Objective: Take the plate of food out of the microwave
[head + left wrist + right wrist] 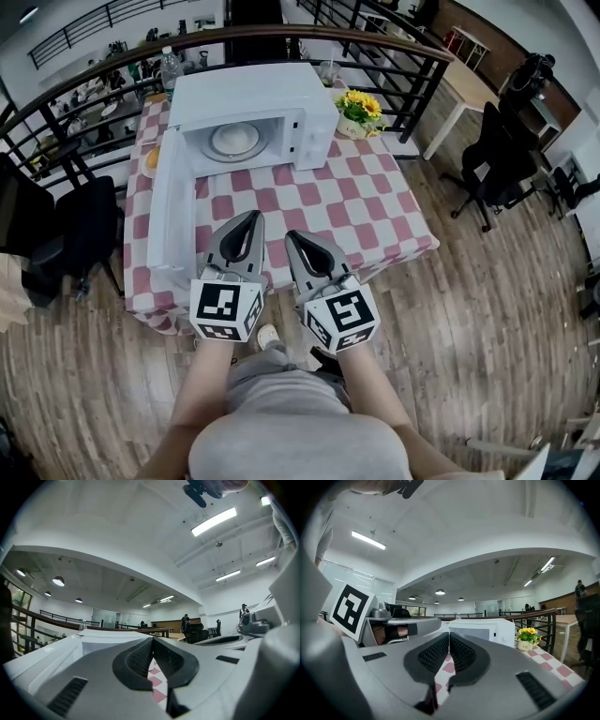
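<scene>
A white microwave [262, 108] stands at the far side of the checked table [375, 202], its door [171, 202] swung open to the left. Inside, a plate with a pale round food [234, 141] rests on the turntable. My left gripper [255, 218] and right gripper [290, 236] hover side by side over the table's near edge, pointing level toward the microwave, well short of it. Both are shut with nothing between the jaws. In the left gripper view the jaws [153, 641] meet; the right gripper view shows its jaws [449, 637] together, with the microwave [480, 629] ahead.
A small pot of yellow flowers [360, 112] stands right of the microwave, also in the right gripper view [527, 638]. A water bottle [170, 66] is behind it and something orange [151, 159] lies left of the door. A dark railing [394, 47] runs behind; chairs [66, 234] flank the table.
</scene>
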{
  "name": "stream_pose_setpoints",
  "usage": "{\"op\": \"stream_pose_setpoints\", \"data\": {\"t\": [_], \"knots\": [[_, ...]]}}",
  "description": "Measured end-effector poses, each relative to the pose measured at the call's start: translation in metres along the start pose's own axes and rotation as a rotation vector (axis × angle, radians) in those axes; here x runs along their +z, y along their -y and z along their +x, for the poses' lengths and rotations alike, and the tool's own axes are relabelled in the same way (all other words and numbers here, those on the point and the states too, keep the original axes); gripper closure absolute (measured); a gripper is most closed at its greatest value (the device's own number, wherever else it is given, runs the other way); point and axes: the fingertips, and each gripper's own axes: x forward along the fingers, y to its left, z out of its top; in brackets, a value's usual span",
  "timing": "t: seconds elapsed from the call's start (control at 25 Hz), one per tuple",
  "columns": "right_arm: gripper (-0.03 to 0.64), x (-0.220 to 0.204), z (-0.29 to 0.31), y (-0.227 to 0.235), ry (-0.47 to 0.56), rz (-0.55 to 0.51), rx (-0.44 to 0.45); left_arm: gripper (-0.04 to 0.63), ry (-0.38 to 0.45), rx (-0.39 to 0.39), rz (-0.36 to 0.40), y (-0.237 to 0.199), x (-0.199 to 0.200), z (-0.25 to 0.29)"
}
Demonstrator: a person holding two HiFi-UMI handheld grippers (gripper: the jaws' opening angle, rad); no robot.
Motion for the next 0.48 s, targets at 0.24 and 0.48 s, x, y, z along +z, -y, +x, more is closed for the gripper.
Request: {"op": "stream_pose_setpoints", "data": {"t": [0.24,0.48], "knots": [[0.591,-0.004,0.039,0.028,-0.008,-0.003,0.035,0.597,-0.013,0.014,-0.03,-0.016,-0.008,0.042],[0.591,-0.013,0.071,0.054,-0.015,0.014,0.054,0.596,-0.025,0.049,-0.054,-0.037,-0.016,0.075]]}}
